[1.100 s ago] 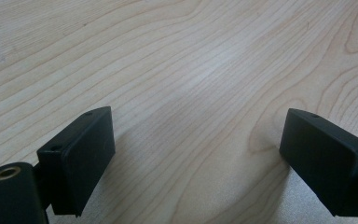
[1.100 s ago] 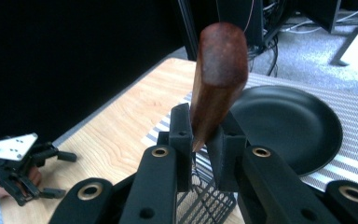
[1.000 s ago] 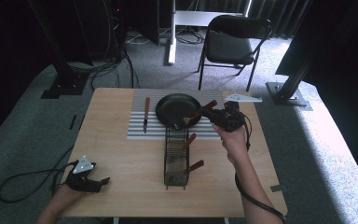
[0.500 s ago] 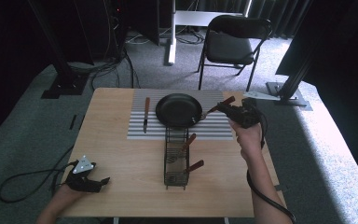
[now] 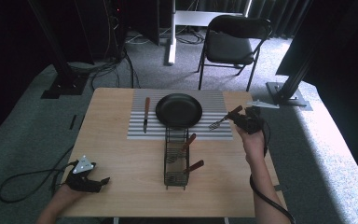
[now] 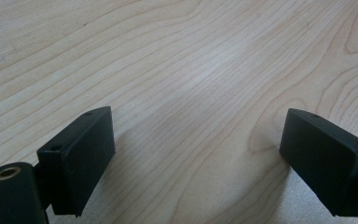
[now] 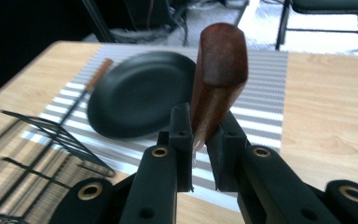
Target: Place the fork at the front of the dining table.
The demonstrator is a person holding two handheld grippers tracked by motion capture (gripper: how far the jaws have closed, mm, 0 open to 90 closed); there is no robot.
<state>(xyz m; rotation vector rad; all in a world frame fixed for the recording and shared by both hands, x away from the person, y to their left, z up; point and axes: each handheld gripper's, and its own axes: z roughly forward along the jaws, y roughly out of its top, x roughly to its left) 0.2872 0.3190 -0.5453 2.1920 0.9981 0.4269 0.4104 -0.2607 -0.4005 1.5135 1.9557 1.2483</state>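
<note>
My right gripper (image 5: 237,119) hovers over the right edge of the striped placemat (image 5: 135,128), shut on a fork (image 5: 218,123). The fork's tines point left toward the black plate (image 5: 179,110). In the right gripper view the jaws (image 7: 200,133) clamp the fork's brown wooden handle (image 7: 219,70), which sticks up, with the plate (image 7: 140,95) behind it. A wooden-handled knife (image 5: 146,113) lies on the mat left of the plate. At the table's front left corner my left gripper (image 5: 100,181) rests open, and between its jaws (image 6: 200,163) is bare wood.
A black wire caddy (image 5: 176,161) stands in front of the plate with two wooden-handled utensils (image 5: 189,140) in it. A black chair (image 5: 230,44) stands beyond the table. Cables trail from both grippers over the table's near edges.
My right gripper has carried the fork from over the plate's right rim to the right and down, to the placemat's right edge. The left gripper has stayed put.
</note>
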